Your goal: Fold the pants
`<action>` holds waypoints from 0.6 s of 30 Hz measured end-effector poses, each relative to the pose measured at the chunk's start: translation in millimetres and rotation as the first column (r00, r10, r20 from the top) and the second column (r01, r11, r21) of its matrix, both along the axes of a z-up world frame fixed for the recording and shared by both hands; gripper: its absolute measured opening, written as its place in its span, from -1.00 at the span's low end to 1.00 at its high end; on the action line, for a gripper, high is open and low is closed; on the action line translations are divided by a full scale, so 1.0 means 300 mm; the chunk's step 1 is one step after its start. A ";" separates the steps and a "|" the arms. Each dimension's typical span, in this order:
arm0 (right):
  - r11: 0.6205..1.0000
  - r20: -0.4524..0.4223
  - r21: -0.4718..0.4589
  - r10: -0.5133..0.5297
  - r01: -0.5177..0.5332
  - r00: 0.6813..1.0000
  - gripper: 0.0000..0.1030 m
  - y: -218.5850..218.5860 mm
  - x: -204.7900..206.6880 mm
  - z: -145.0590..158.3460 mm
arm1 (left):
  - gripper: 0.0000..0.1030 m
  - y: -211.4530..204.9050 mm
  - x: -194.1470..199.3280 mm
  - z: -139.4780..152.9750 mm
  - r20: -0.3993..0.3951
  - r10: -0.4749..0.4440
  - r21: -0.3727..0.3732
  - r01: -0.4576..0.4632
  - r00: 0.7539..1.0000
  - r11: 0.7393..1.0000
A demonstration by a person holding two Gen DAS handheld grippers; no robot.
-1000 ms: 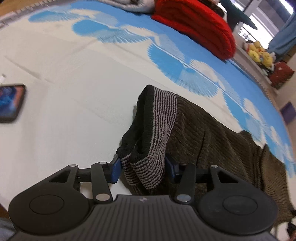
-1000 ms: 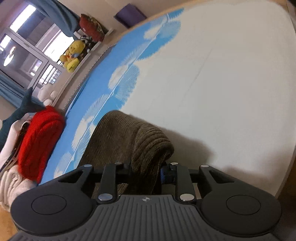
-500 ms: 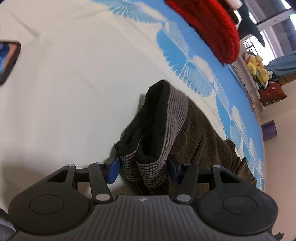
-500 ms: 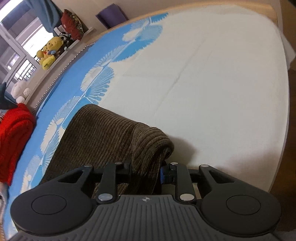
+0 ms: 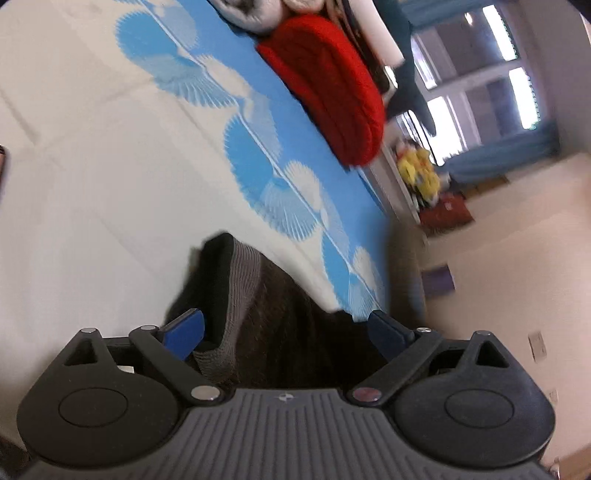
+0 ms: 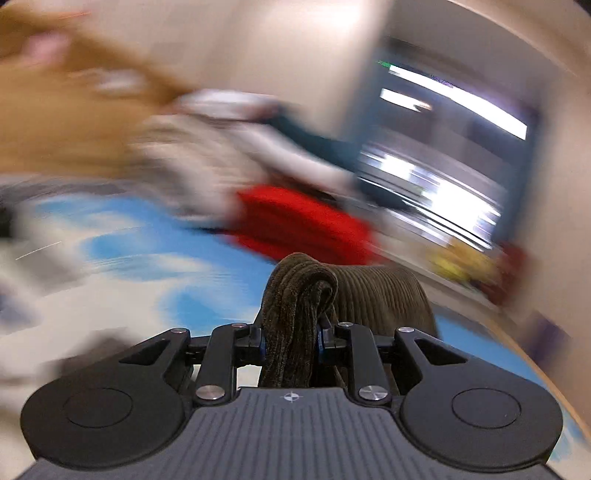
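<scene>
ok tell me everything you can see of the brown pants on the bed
The pants are dark brown ribbed corduroy with a grey-and-black knitted waistband. They lie rumpled on the bed sheet, which is white with blue fan prints. The left gripper has just been opening; its blue pads stand wide to either side of the waistband end, not pressing it. The right gripper is shut on a bunched fold of the fabric, lifted off the bed.

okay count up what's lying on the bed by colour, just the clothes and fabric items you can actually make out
Brown: 1, the corduroy pants, pinched by the right gripper; the left gripper stands open around the waistband.
Red: 1, the knit bundle.
Grey-white: 1, a bundle at the frame's top edge.
Total: 3
</scene>
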State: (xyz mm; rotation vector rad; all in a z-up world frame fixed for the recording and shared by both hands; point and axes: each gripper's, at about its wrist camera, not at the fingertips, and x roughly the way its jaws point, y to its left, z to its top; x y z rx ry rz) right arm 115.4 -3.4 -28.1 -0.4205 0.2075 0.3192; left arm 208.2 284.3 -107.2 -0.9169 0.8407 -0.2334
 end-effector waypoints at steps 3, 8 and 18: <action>0.964 -0.180 -0.071 0.239 -0.254 0.954 -0.52 0.211 -0.086 -0.206 | 0.88 -0.052 0.058 -0.052 -0.057 -0.054 0.045 0.057 0.997 0.997; 0.947 -0.215 -0.076 0.291 -0.313 0.932 -0.13 0.261 -0.162 -0.341 | 0.71 -0.115 0.079 -0.074 -0.087 -0.072 0.151 0.085 0.994 0.985; 0.951 -0.370 0.234 0.279 -0.201 0.886 0.14 -0.018 -0.091 -0.172 | -0.18 -0.075 0.014 -0.056 -0.096 -0.006 0.238 0.029 0.995 0.971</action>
